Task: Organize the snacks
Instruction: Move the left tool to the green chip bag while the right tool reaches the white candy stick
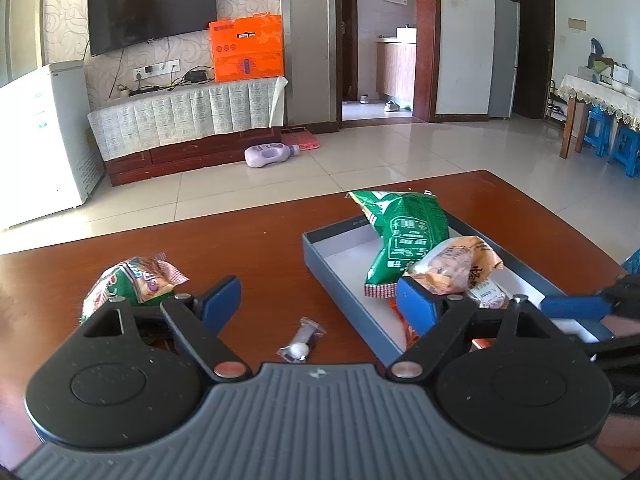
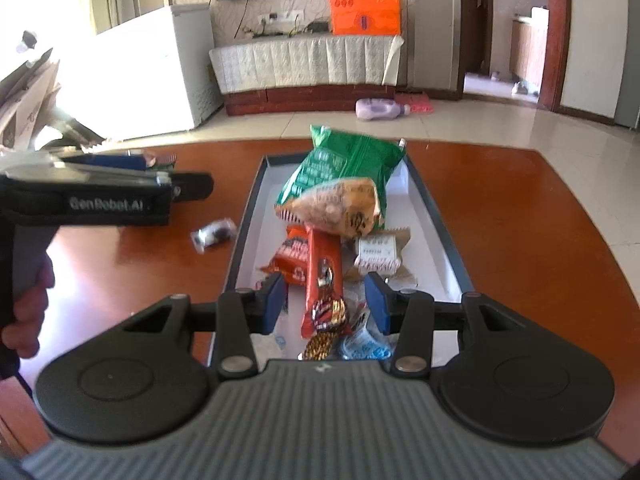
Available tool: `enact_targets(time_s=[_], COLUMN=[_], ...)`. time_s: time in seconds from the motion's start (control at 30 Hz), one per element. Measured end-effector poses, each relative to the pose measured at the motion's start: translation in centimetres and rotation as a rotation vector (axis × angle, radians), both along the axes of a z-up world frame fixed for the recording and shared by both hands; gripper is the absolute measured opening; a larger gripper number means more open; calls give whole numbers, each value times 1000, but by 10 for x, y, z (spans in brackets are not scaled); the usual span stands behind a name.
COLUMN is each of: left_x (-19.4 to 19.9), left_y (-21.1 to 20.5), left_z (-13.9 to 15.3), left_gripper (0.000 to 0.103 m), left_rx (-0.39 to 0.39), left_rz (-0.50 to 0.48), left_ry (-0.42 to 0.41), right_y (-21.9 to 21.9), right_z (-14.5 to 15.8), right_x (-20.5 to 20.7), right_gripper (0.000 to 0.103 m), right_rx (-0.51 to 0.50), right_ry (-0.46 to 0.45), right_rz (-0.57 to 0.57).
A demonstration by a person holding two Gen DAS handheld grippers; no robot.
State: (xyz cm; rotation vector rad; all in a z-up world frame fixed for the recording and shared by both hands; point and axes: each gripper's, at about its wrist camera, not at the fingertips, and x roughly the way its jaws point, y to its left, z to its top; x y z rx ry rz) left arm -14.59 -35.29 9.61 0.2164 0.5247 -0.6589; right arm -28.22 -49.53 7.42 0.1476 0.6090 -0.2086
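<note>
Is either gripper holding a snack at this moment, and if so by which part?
Neither. The left gripper is open above the table, and the right gripper is open over the snacks in the tray.

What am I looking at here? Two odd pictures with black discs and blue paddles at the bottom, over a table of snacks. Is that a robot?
No robot: a person holds a two-finger tool in each hand, with a camera looking along its fingers. One picture comes from the left gripper, the other from the right gripper. Both stand with jaws open, holding nothing. On the wooden table a grey tray holds a green bag, an orange bag and smaller packets. Outside it lie a small wrapped candy and a colourful bag.
</note>
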Motion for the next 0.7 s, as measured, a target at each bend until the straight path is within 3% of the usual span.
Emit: enact_targets(time_s=[0.1, 0.2, 0.5, 0.6, 0.7], left_x=[2, 5, 25, 38, 54], left_y=[6, 13, 53, 73, 94], left_z=[1, 2, 2, -1, -5], left_gripper=[89, 89, 89, 89, 89], left_rx=[-6, -9, -6, 14, 25], left_rz=[11, 26, 115, 180, 238], left_ry=[0, 0, -9, -18, -8], right_y=[5, 15, 65, 78, 81], right_z=[14, 19, -5, -16, -21], right_x=[-9, -7, 33, 50, 64], right_gripper=[47, 47, 47, 47, 47], right_rx=[0, 29, 89, 80, 78], right_ry=[-91, -132, 18, 78, 83], right_rz=[-15, 49, 295, 319, 273])
